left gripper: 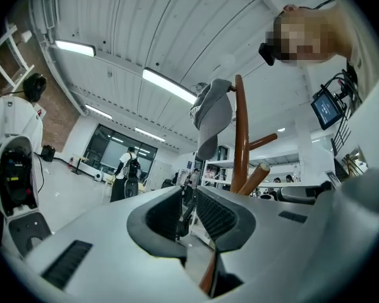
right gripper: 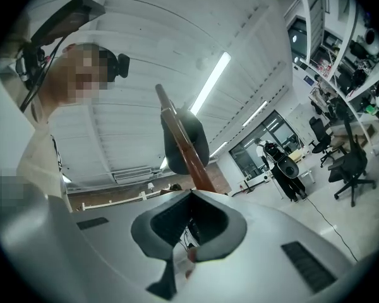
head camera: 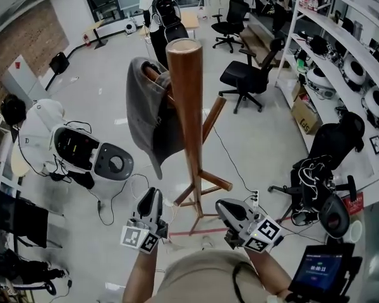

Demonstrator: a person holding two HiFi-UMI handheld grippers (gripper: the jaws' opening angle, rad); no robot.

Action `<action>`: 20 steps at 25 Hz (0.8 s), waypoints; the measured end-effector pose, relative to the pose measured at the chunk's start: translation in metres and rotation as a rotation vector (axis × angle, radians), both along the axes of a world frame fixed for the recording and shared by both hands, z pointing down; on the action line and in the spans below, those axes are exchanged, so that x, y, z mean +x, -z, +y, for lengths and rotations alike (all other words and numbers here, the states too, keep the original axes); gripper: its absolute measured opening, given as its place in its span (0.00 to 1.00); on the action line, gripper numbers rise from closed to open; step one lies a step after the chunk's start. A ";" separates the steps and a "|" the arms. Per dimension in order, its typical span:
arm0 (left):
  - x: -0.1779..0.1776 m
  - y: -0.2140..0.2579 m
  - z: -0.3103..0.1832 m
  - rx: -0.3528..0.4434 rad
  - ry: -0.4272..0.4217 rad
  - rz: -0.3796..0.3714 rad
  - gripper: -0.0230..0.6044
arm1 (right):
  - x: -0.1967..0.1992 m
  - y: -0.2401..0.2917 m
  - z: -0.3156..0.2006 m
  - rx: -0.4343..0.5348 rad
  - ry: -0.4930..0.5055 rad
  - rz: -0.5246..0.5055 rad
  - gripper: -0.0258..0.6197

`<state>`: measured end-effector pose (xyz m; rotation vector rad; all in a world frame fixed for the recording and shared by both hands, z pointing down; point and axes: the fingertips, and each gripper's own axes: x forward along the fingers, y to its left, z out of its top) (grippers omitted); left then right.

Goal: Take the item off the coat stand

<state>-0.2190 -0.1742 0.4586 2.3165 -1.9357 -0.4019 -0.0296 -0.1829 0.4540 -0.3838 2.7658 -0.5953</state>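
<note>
"So, where is the jacket [head camera: 148, 115]?"
"Draped down a peg left of the coat stand [head camera: 186, 106] pole, up ahead of the left gripper [head camera: 153, 194], the nearer one, jaws slightly apart, empty. The right gripper [head camera: 223, 205] sits closed, empty."
</note>
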 end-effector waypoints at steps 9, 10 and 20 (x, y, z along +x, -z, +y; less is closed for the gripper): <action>0.004 0.029 -0.025 0.067 -0.005 -0.084 0.21 | 0.007 -0.009 -0.001 -0.005 -0.039 0.039 0.06; 0.004 0.033 -0.028 0.076 -0.002 -0.098 0.21 | 0.008 -0.010 -0.001 -0.010 -0.043 0.039 0.06; 0.009 0.052 -0.054 0.125 0.022 -0.118 0.27 | 0.012 -0.012 -0.017 -0.055 -0.054 -0.005 0.06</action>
